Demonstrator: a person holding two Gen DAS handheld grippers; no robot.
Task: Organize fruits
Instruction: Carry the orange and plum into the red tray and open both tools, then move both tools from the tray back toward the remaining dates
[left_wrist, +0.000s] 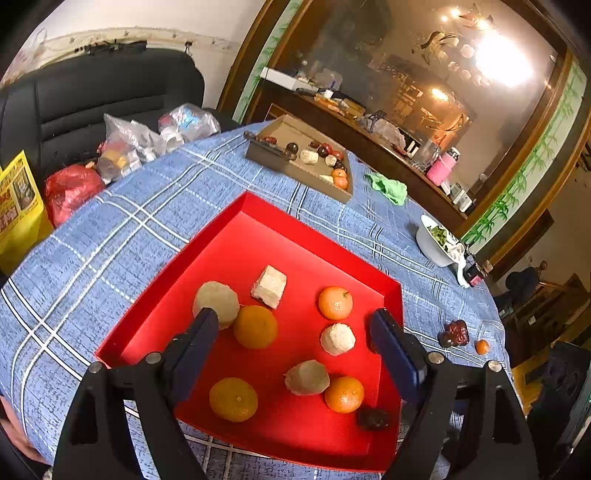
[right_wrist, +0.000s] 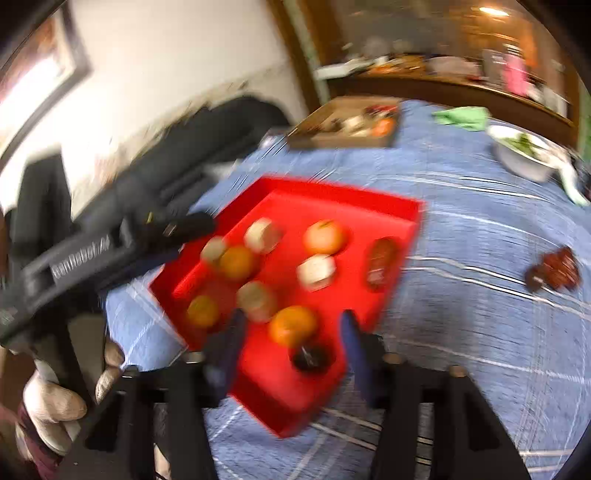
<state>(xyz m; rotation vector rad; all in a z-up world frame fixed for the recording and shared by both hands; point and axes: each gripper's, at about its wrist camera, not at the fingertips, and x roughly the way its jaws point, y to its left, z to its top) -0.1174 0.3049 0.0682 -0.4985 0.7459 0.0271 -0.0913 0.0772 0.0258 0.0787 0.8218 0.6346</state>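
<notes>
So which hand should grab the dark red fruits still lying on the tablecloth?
Probably the right gripper: it is open and the dark fruits lie on its side of the red tray.

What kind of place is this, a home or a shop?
Probably a home dining room: a table with a blue plaid tablecloth, a black sofa beside it, and a cluttered wooden sideboard behind.

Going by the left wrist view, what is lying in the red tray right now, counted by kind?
In the red tray:
Oranges: 4
Pale peeled chunks: 4
Dark fruit: 1
Total: 9
The blurred right wrist view seems to show one more dark-red piece by the tray's right wall; it is not counted.
</notes>
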